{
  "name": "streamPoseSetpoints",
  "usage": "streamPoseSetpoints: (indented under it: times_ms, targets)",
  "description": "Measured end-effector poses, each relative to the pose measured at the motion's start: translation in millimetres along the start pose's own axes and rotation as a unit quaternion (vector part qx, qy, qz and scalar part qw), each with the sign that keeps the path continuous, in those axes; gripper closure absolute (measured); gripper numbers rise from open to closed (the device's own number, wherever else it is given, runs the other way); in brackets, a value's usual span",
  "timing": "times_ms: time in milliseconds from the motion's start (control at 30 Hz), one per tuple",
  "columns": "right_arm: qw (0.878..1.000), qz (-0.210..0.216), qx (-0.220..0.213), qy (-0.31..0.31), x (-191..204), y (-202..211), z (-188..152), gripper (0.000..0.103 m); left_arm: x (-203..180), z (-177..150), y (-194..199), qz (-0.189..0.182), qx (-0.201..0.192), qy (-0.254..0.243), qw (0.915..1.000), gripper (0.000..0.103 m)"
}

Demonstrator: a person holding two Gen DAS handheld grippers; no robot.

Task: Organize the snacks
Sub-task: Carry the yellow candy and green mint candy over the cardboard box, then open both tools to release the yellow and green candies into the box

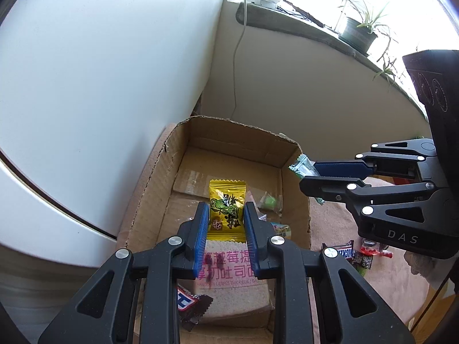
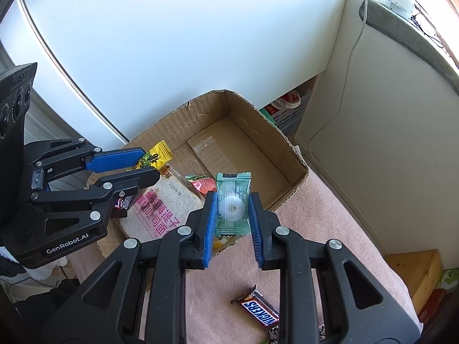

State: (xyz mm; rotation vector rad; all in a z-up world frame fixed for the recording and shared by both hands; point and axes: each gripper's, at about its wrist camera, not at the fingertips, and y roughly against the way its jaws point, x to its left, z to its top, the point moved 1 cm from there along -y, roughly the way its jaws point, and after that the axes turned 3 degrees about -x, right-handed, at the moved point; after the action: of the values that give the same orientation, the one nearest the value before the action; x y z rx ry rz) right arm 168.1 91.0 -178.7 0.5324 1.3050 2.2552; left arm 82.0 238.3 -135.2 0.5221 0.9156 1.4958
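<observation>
Snacks sit in and around an open cardboard box that rests on a pink cloth beside a white curved panel. Left tongs are clenched on a yellow candy packet, holding it upright above the box interior. Beneath them lies a wrapped toast slice with pink lettering, and a Snickers bar lies at its left edge inside the box. Further right in the box are a small clear packet with a green sweet and a colourful packet against the right wall. Right tongs grip a translucent green packet holding a white ring-shaped sweet, just over the box's near-right rim. Another Snickers bar lies on the cloth outside the box
</observation>
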Motion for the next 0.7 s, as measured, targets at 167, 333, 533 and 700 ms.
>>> streamPoseSetpoints:
  times_ms: [167, 333, 533, 700]
  targets:
    - [1.0, 0.001, -0.001, -0.01, -1, -8, 7, 0.08, 3, 3, -3, 0.007, 0.001, 0.003, 1.0, 0.08]
    - [1.0, 0.0, -0.003, -0.013, 0, -12, 10, 0.08, 3, 5, -3, 0.007, 0.001, 0.0, 1.0, 0.08]
    - [1.0, -0.001, -0.003, -0.015, -3, -12, 12, 0.078, 5, 6, -2, 0.017, -0.002, 0.003, 0.9998, 0.06]
    - [1.0, -0.008, -0.011, -0.012, -5, -8, 11, 0.048, 5, 5, 0, 0.021, -0.002, 0.004, 0.9998, 0.059]
